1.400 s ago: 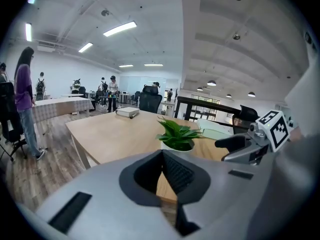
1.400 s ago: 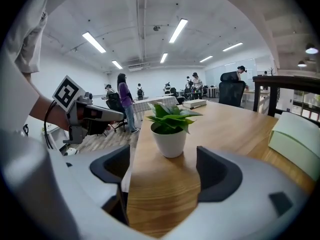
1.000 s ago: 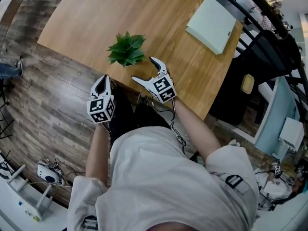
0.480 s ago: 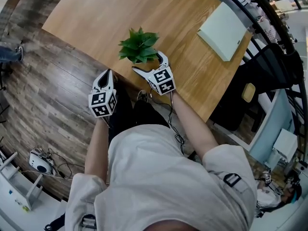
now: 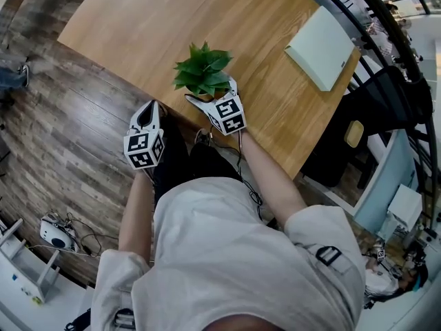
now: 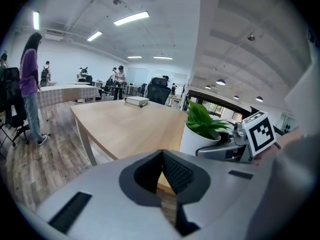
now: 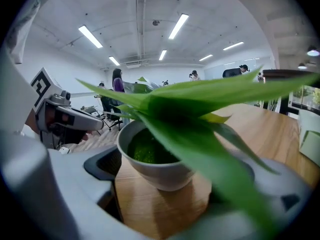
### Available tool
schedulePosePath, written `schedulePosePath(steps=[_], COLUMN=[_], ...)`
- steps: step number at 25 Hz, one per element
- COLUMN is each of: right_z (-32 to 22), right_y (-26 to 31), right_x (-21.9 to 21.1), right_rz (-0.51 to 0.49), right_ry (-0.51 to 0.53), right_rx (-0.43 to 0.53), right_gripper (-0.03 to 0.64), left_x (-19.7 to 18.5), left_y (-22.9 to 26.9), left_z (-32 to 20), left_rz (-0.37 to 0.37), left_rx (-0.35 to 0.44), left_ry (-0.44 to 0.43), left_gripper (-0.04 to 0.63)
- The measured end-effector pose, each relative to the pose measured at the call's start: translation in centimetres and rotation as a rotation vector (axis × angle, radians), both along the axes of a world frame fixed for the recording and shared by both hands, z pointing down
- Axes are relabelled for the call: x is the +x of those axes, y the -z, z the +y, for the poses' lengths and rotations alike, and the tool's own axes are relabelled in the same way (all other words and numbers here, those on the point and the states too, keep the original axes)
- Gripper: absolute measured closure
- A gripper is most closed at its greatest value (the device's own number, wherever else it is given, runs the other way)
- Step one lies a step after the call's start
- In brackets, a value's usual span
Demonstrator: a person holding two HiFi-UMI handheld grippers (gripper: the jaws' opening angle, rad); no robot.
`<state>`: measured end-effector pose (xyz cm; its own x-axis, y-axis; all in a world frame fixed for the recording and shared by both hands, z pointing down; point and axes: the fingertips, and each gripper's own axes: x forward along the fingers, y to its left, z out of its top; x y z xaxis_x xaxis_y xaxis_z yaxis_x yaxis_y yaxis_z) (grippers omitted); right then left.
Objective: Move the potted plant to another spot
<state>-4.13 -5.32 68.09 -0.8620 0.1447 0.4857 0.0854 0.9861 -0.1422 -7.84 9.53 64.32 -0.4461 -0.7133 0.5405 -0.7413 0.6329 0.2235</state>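
A small potted plant (image 5: 202, 69) with green leaves in a white pot (image 7: 157, 169) stands near the front edge of the wooden table (image 5: 138, 19). My right gripper (image 5: 209, 92) reaches around it from the front. Its jaws are opening, with the pot between them and a gap showing beside the left pad (image 7: 105, 165). Leaves hide most of the right jaw. My left gripper (image 5: 152, 107) hangs shut and empty just off the table's edge, left of the plant. In the left gripper view, the pot (image 6: 197, 141) stands to the right, with the right gripper (image 6: 231, 149) against it.
A pale green book (image 5: 320, 36) lies at the table's right end. A black chair (image 5: 375, 102) stands beyond that end. A white box (image 6: 136, 100) sits at the table's far side. A person in purple (image 6: 30, 84) stands on the wooden floor to the left.
My right gripper has moved forward from in front of the plant, and its jaws now stand on either side of the pot. The left gripper drifted slightly toward the table edge.
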Motion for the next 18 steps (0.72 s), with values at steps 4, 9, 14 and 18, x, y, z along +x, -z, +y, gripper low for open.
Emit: schedulePosePath(steps=[4, 9, 14, 18], right_z=[-0.2, -0.2, -0.9, -1.1], right_y=[0.0, 0.1, 0.1, 0.3], right_x=[-0.9, -2.0, -3.7, -4.3], right_rz=[-0.007, -0.015, -0.018, -0.02], right_ry=[-0.024, -0.032, -0.059, -0.082], right_rx=[-0.016, -0.005, 0.0, -0.011], right_gripper=[0.092, 0.091, 0.089, 0.094], left_x=[-0.7, -1.5, -3.2, -4.3], left_y=[-0.4, -0.5, -0.7, -0.7], left_z=[-0.1, -0.4, -0.9, -1.1], left_rz=[0.014, 0.025, 0.032, 0.038], left_rx=[0.006, 0.001, -0.005, -0.011], left_ry=[-0.012, -0.032, -0.057, -0.071], left_gripper=[0.583, 0.583, 0.583, 0.583])
